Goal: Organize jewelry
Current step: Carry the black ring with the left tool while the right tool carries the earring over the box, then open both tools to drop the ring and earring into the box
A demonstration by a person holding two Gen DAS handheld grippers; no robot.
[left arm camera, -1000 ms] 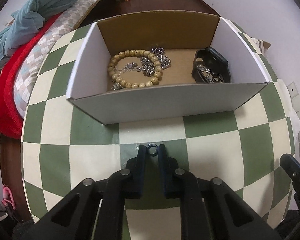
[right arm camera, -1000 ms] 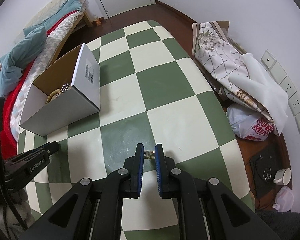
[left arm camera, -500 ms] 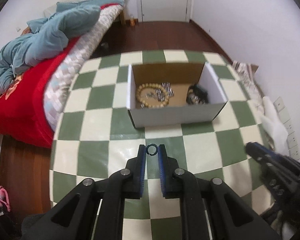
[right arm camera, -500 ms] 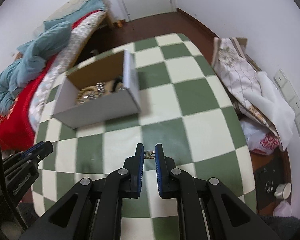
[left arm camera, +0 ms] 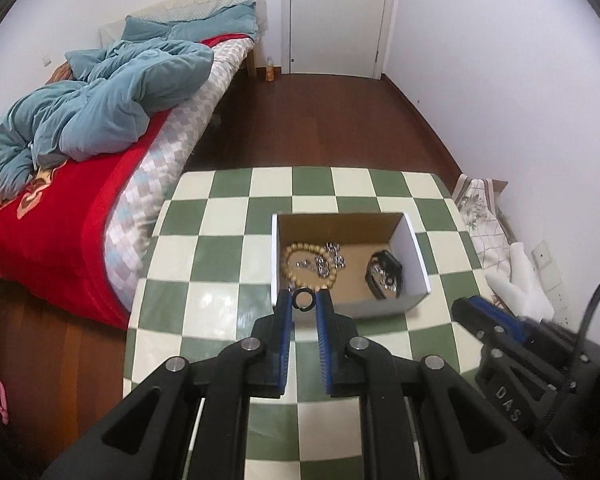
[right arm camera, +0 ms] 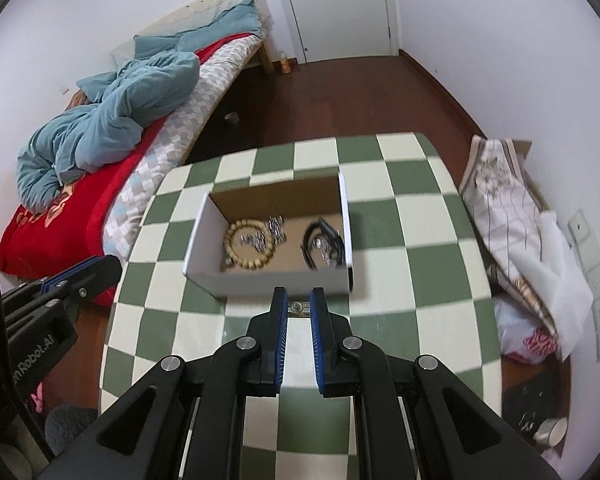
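On the checked table (left arm camera: 220, 256) sits an open box (left arm camera: 416, 256) holding a bead bracelet (left arm camera: 290, 272), silver chains (left arm camera: 332, 262) and a black band (left arm camera: 384, 276). Near it, above the cloth, the left gripper (left arm camera: 302, 300) pinches a black ring (left arm camera: 302, 300). Rightward, the right gripper (right arm camera: 299, 307) pinches a small gold-coloured piece (right arm camera: 299, 307), too small to identify.

"DAS" on right tool (left arm camera: 496, 332), "Robot.AI" on left tool (right arm camera: 88, 276)
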